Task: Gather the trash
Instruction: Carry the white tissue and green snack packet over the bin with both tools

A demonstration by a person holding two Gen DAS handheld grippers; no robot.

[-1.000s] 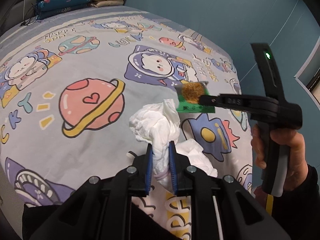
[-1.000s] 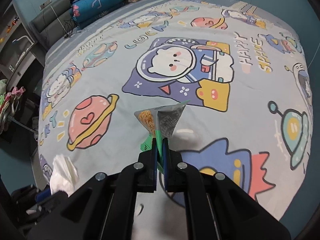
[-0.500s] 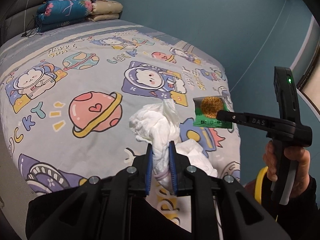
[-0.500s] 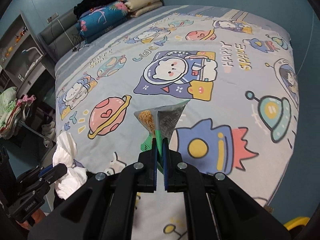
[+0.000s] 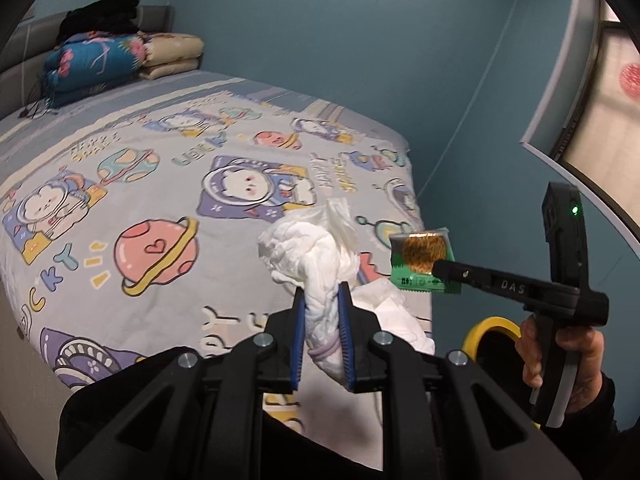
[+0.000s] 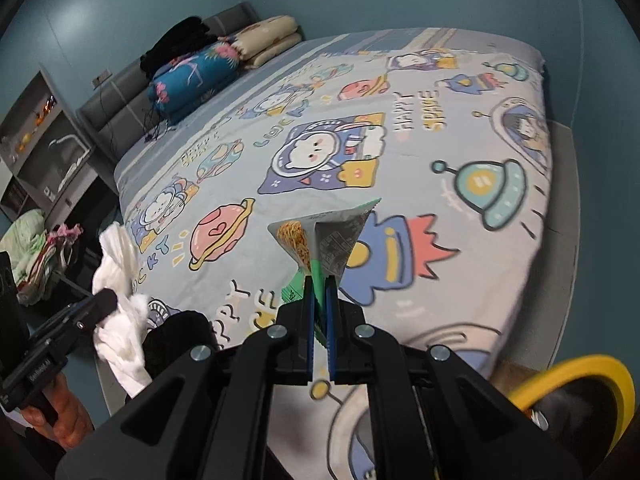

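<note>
Left gripper (image 5: 323, 300) clamped on a white tissue wad (image 5: 316, 256), blue pads (image 5: 297, 332) pressing it from both sides, the crumpled bulk sticking out past the tips and a loose flap hanging beside them. Held in the air above the near corner of the bed (image 5: 160, 184), not resting on the cartoon space-print cover. Right gripper (image 6: 319, 292) closed narrow on a green snack wrapper (image 6: 328, 240), folded into a wedge with a noodle picture on one face and grey print on the other; also lifted clear of the bed, over its near edge. In the left view, same wrapper (image 5: 424, 264) pinched at the tip of the right gripper (image 5: 440, 270), just right of the tissue, a hand (image 5: 560, 344) gripping the handle. Yellow-rimmed bin (image 6: 576, 396) with a dark inside on the floor past the bed's near corner, below and right of the wrapper. Folded quilts (image 5: 120, 56) stacked at the bed's far end.
</note>
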